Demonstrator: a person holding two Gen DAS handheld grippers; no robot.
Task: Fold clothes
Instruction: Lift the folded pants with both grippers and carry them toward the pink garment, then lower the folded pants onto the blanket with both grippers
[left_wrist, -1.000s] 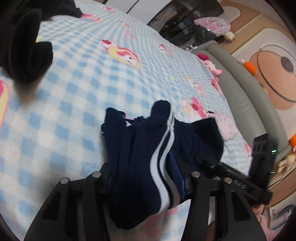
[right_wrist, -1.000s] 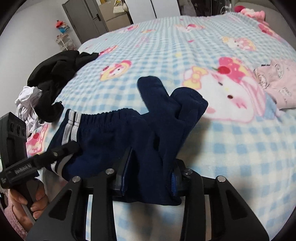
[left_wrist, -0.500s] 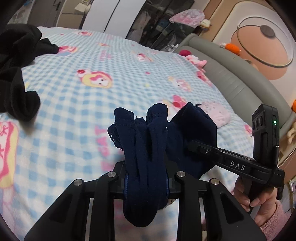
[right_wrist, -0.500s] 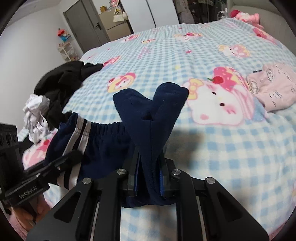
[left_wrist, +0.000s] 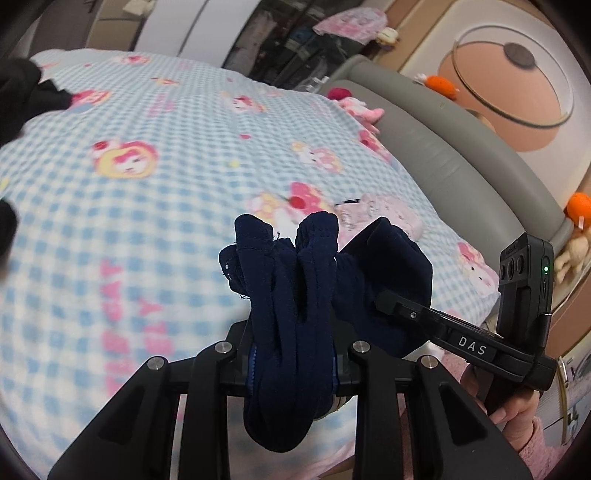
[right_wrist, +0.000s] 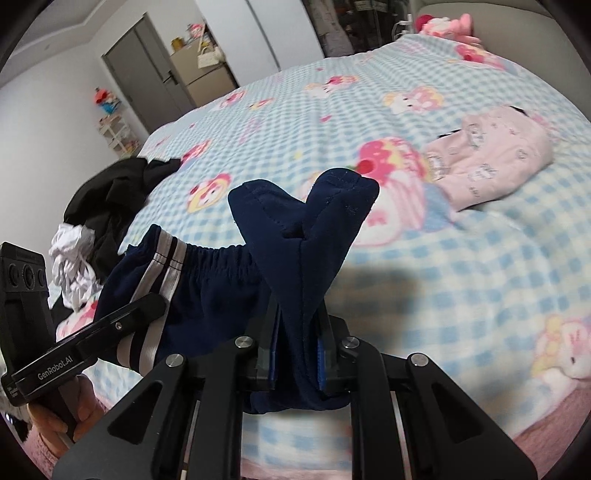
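— What's the left gripper (left_wrist: 293, 363) got?
— Its jaws are clamped on a bunched edge of the navy shorts (right_wrist: 207, 291), held above the checked blanket (left_wrist: 155, 192).
— And the right gripper (right_wrist: 297, 360)?
— Pinched tight on another fold of them, fabric sticking up between the fingers.

left wrist: faces headboard (left_wrist: 436, 147) | right wrist: faces door (right_wrist: 147, 70) (both close over bed)
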